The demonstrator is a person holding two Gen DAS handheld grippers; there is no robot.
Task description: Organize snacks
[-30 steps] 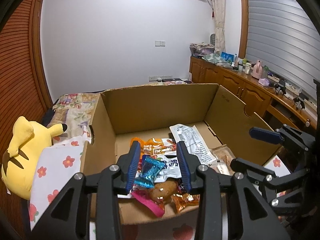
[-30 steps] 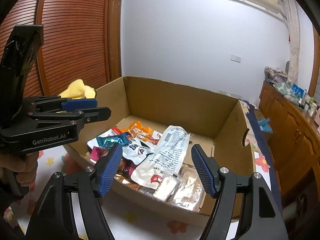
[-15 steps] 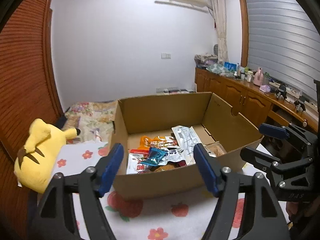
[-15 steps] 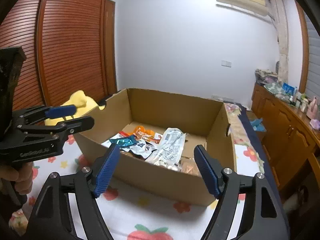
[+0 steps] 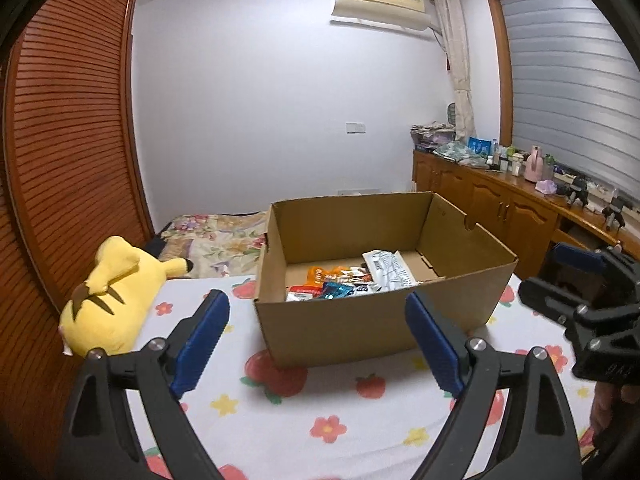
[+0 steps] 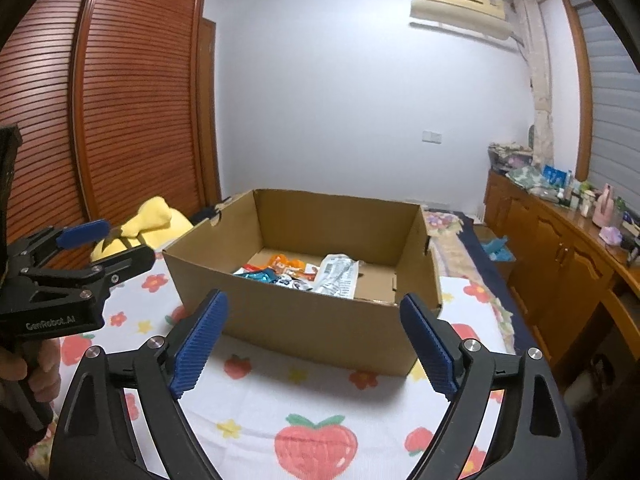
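We read only "GenRobot.AI", in pale letters on the side of the left gripper [image 6: 103, 247]; the snack packets' print stays illegible.

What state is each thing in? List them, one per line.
Cardboard box: open-topped, upright on the bed.
Snack packets: lying loose inside the box.
Left tool: open, empty, jaws just widened.
Right tool: open, empty, jaws just widened.
Yellow plush toy: lying beside the box.

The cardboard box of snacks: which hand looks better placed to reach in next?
Left, narrowly. In its own view the left gripper faces the cardboard box with the snacks almost straight ahead. The right gripper faces the box corner, snacks left of centre. Both are open, empty and short of the box.
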